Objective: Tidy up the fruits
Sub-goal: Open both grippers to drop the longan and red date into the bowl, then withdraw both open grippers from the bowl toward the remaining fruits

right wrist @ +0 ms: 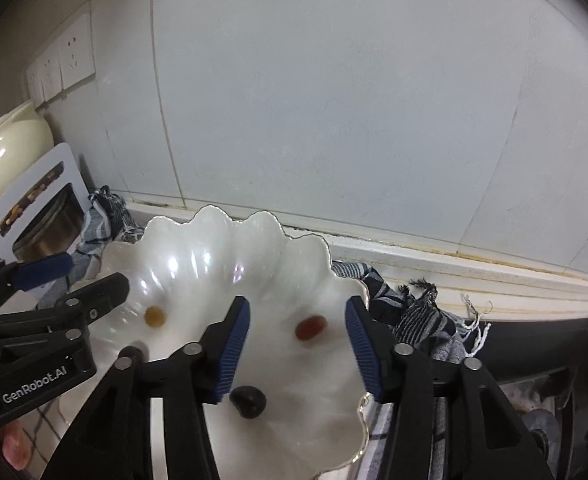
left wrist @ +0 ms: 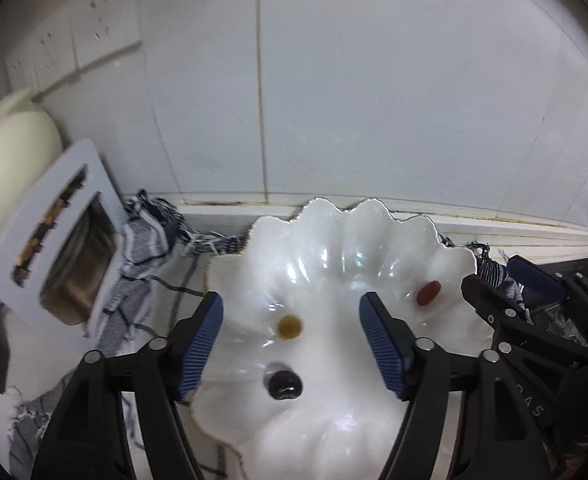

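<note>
Fruits lie loose in the white shell-shaped dish (left wrist: 373, 240): yellow fruit (left wrist: 290, 327), dark fruit (left wrist: 284, 385), red fruit (left wrist: 428, 293). Left gripper (left wrist: 292, 344) and right gripper (right wrist: 297, 348) hover above, jaws apart, gripping nothing. Dish sits on a striped cloth (left wrist: 142, 248) against the white tiled wall (left wrist: 373, 80), toaster (left wrist: 50, 236) leftward.

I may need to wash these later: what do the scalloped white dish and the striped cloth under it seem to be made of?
Scalloped dish: likely glazed ceramic or porcelain, though glass is possible; glossy, pearly sheen with bright reflections and a thin gilt-looking rim. Striped cloth: woven fabric, probably cotton; matte, with frayed fringe threads at its edge.
</note>
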Demonstrator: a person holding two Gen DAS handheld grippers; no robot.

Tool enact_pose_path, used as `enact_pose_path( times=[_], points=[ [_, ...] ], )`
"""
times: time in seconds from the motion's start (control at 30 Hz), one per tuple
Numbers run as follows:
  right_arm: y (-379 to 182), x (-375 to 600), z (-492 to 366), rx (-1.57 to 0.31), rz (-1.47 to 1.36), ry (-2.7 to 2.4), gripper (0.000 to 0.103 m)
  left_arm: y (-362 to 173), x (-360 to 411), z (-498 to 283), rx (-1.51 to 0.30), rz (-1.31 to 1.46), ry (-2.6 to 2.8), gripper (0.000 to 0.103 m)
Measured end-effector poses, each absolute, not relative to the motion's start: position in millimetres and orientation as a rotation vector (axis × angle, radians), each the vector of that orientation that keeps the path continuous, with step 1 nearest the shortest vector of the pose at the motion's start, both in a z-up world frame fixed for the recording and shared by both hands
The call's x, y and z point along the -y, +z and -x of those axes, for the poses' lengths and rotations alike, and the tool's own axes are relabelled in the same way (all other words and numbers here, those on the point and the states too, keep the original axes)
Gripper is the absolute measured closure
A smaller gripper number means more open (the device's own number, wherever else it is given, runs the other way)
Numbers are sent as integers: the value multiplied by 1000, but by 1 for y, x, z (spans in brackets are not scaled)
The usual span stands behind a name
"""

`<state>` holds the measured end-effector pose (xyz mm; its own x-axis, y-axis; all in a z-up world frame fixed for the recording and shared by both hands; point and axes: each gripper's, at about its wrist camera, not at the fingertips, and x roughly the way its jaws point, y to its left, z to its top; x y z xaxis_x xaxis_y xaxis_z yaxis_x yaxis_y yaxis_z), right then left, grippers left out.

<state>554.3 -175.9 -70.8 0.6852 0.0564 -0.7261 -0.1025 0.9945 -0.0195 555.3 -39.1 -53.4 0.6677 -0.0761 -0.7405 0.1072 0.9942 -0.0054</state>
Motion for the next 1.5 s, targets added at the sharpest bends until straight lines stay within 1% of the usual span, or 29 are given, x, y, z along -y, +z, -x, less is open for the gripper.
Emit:
enact_pose_path(
  times=[0.1, 0.23, 0.47, 0.7, 1.13, 1.4, 1.5],
  points=[
    [-64, 177, -546, -799, 55, 100, 46, -41, 36, -539, -787, -64, -77, 24],
    [-53, 177, -528, -774, 45, 130, 45, -24, 31, -517, -724, -78, -60, 20],
    [-33, 173, -492, -718, 64, 143, 45, 0, 21, -476, -663, -65, -56, 20],
    [-16, 172, -455, -679, 74, 140, 45, 13, 18, -435, -627, -74, -74, 20],
    [16, 169, -386, -554, 104, 146, 45, 33, 15, -366, -541, -112, -101, 20],
    [18, 172, -349, -538, 94, 141, 45, 35, 11, -329, -508, -109, -109, 20],
    [15, 172, -339, -544, 98, 147, 45, 33, 11, -319, -507, -117, -102, 18]
  ],
)
